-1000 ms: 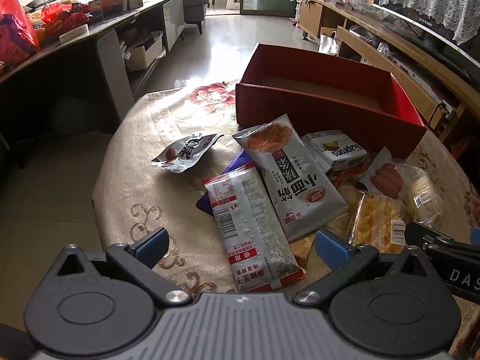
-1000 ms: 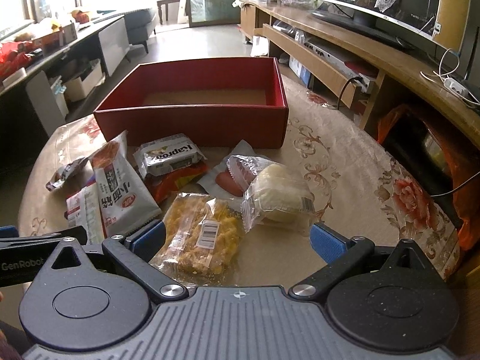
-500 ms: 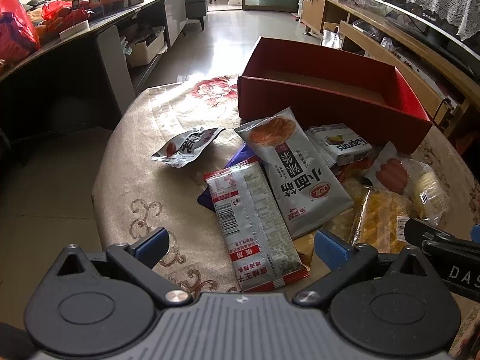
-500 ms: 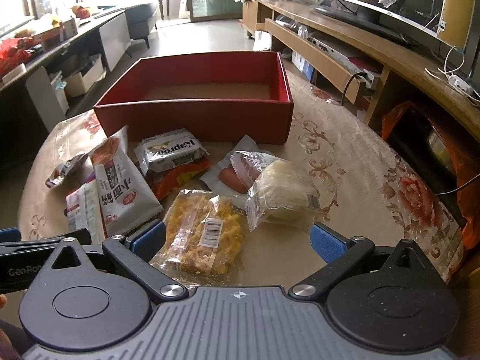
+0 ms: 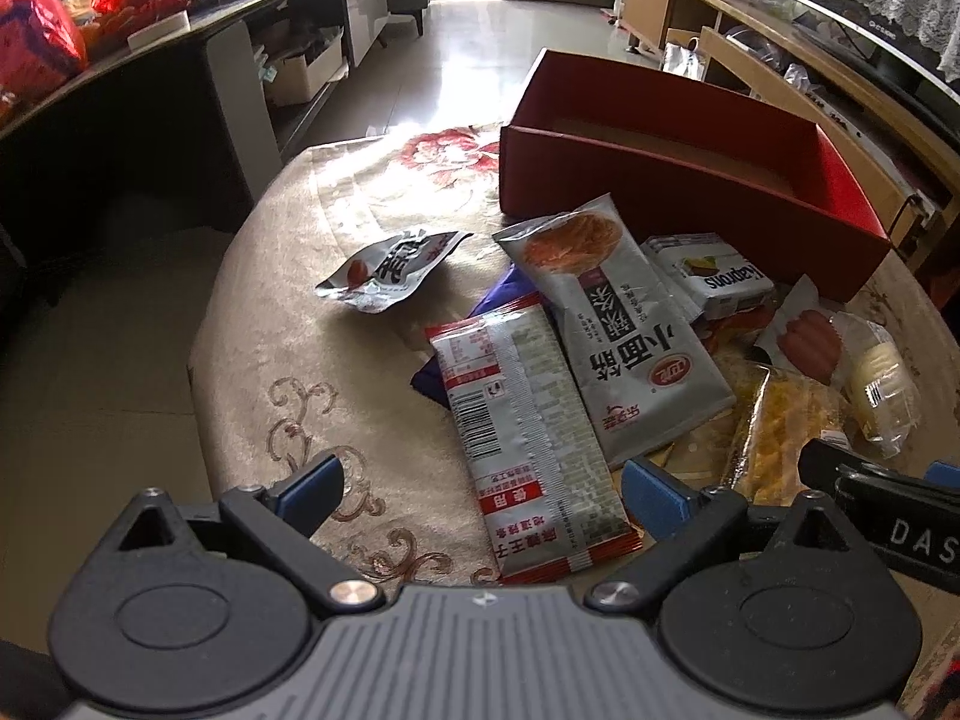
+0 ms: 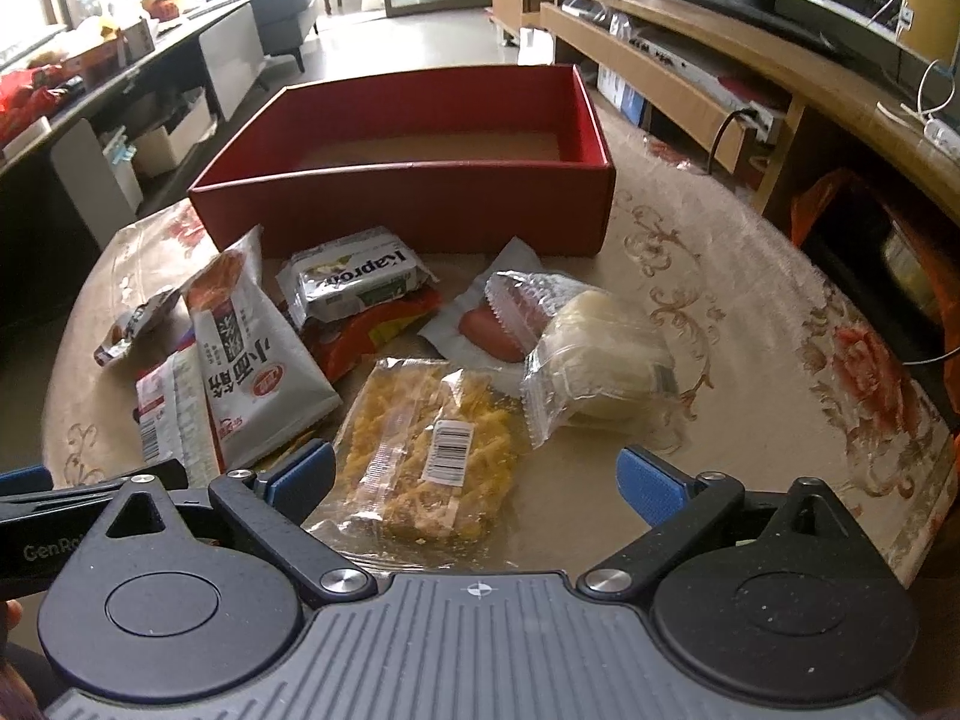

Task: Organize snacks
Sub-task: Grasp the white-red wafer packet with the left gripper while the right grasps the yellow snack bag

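An empty red box (image 5: 678,177) (image 6: 420,204) stands at the table's far side. Snack packets lie in front of it: a long silver-and-red packet (image 5: 534,438), a grey noodle-snack bag (image 5: 624,330) (image 6: 252,354), a Kaprons packet (image 5: 714,276) (image 6: 360,282), a sausage pack (image 6: 498,318), a clear-wrapped pale bun (image 6: 600,348) and a yellow crispy bar (image 6: 432,450). A small foil pouch (image 5: 396,267) lies apart to the left. My left gripper (image 5: 480,489) hovers open over the long packet's near end. My right gripper (image 6: 474,480) is open above the yellow bar. Neither holds anything.
The round table (image 5: 288,330) has a beige floral cloth and drops off at the left and near edges. A dark counter with clutter (image 5: 120,54) runs on the left. A wooden TV bench (image 6: 750,78) runs on the right.
Both grippers have shifted slightly, so the box and packets sit a little lower in each view. Nothing was picked up.
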Available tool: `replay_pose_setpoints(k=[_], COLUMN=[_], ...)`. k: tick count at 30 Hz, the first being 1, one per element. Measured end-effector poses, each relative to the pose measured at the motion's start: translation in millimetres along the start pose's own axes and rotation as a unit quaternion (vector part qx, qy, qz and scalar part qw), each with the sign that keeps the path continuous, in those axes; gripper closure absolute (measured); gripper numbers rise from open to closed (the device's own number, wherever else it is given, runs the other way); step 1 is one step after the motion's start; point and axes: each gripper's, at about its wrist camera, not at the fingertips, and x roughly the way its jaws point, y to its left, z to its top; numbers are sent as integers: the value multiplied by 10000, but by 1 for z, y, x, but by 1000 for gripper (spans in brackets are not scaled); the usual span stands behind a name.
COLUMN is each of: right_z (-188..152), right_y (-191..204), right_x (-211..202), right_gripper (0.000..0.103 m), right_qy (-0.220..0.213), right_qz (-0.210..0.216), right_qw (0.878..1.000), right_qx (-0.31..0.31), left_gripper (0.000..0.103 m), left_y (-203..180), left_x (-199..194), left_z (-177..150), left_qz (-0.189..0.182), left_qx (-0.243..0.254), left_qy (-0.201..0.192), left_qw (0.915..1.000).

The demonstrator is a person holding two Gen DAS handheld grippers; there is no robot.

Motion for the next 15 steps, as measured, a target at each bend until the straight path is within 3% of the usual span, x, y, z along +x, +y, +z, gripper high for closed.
replay_pose_setpoints(k=[12,15], right_z=[5,7], right_y=[24,31], right_x=[23,31], right_gripper=[19,19], right_qy=[359,458], right_qz=[55,-6], right_qw=[9992,9987], right_qx=[-136,-206], left_gripper=[2,2], left_y=[27,32], left_x=[10,13], left_z=[5,6], left_qz=[123,139], left_qx=[-447,-521], left_qy=[175,221], left_qw=[9988,9983])
